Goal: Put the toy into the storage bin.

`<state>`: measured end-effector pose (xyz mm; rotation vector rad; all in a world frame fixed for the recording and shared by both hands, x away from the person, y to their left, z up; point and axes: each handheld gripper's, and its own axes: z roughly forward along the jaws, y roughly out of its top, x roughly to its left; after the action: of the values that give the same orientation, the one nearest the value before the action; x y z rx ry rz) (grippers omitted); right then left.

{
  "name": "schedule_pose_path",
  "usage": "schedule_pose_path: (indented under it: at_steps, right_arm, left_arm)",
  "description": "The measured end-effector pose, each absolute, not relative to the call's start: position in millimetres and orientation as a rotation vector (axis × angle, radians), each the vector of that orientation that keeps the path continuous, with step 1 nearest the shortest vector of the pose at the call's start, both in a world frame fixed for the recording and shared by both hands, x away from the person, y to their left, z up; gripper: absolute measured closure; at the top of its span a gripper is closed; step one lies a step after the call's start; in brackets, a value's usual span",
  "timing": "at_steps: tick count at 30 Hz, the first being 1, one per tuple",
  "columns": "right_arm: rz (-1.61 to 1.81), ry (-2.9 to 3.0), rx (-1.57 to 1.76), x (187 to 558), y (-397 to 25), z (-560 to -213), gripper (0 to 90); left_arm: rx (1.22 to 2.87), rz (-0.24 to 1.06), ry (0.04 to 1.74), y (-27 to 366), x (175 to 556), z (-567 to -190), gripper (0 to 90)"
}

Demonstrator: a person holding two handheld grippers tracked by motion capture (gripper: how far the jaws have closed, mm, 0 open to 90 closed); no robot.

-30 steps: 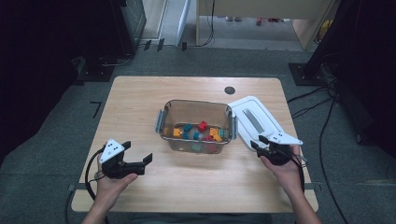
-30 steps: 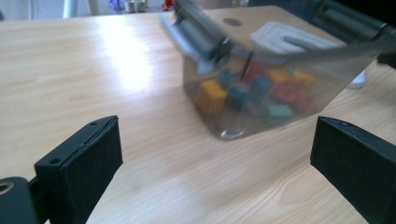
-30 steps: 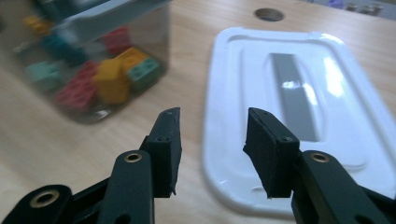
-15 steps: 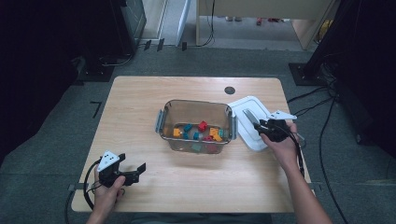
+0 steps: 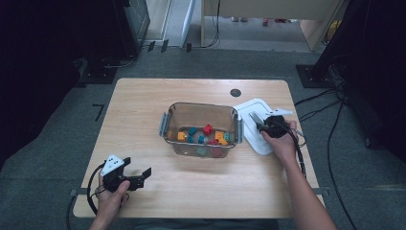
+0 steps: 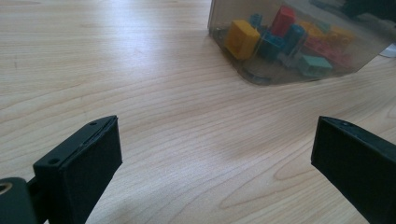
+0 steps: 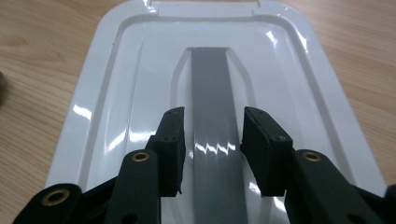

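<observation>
The white lid (image 5: 256, 125) lies flat on the counter (image 5: 143, 110) just right of the clear bin (image 5: 201, 128), and the right gripper (image 5: 261, 123) sits low over it; in the right gripper view its jaws stand partly open on either side of the lid's grey centre strip (image 7: 212, 121), gripping nothing, though whether they touch the plastic cannot be told. The left gripper (image 5: 136, 176) is well apart from the lid, near the counter's front left corner, its jaws spread wide and empty, pointed toward the bin. The counter is pale wood with a small dark round grommet (image 5: 235, 92) near its far edge. It stands on a grey floor, with dark equipment at both sides and cables (image 5: 316, 103) trailing on the right. The lid is glossy white with rounded corners, a raised rim and a stepped recess around the strip. The bin holds a loose heap of red, orange, teal and blue blocks (image 5: 207, 136) and has grey latches on its short ends.
</observation>
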<state>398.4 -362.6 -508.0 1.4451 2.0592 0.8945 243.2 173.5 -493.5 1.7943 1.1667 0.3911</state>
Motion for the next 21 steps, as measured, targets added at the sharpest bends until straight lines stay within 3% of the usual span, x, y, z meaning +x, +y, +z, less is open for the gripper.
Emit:
schedule_pose_path:
  at_steps: [2,4,14,21]
  right_arm:
    - [0.922,2.045,1.466,399.8,-364.0,-509.2,60.5]
    - [0.939,2.031,1.466,399.7,-365.5,-510.7,67.6]
    - [0.961,2.089,1.377,397.5,-368.8,-508.1,68.4]
    - [1.063,2.065,1.339,389.7,-378.3,-484.9,68.4]
  left_arm:
    - [1.796,0.384,1.166,173.0,243.3,-493.7,1.9]
    - [1.801,0.382,1.165,172.8,243.4,-494.0,1.9]
    - [1.827,0.378,1.165,171.9,244.4,-498.5,1.9]
    - [1.901,0.401,1.175,173.2,243.4,-507.6,2.1]
